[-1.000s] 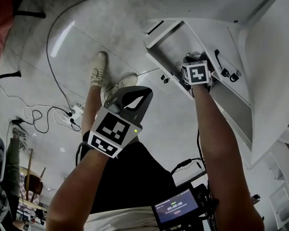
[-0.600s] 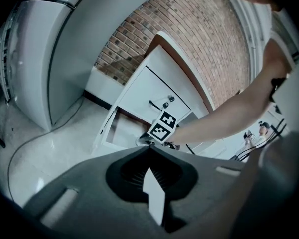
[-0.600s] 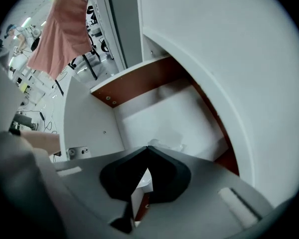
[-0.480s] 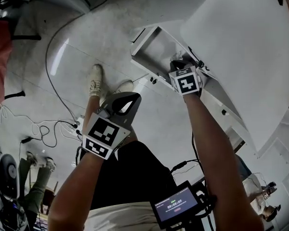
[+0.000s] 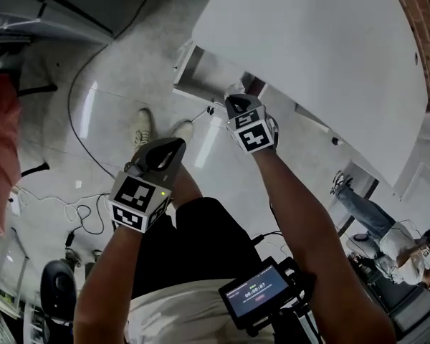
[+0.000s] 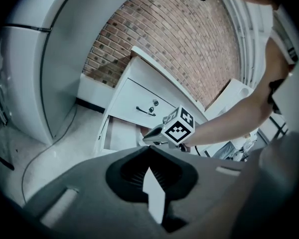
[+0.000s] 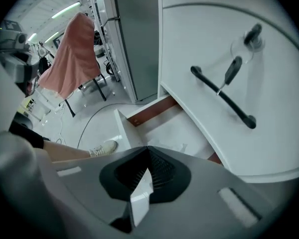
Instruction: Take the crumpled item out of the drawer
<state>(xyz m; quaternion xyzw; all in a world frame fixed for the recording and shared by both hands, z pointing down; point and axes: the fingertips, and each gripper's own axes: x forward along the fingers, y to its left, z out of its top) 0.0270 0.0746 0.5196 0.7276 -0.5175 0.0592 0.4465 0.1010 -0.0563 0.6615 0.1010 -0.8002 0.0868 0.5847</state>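
Note:
The white cabinet's lower drawer (image 5: 198,74) stands pulled out, its pale floor showing in the right gripper view (image 7: 162,126) and the left gripper view (image 6: 117,133). A small pale crumpled shape (image 7: 182,146) lies on that floor, too small to tell more. My right gripper (image 5: 236,107) hovers just in front of the drawer's open edge, jaws shut, with nothing seen between them (image 7: 148,151). It also shows in the left gripper view (image 6: 149,133). My left gripper (image 5: 168,151) hangs back above the floor, jaws together and empty (image 6: 149,154).
Above the open drawer sits a shut drawer front with a black handle (image 7: 223,95) and the cabinet's white top (image 5: 322,56). A black cable (image 5: 74,120) runs over the floor beside the person's shoes (image 5: 140,126). A pink cloth (image 7: 73,59) hangs at the left.
My right gripper has drawn back out of the drawer toward me, still shut. The head view has swung up over the cabinet top. The left gripper drifted slightly left.

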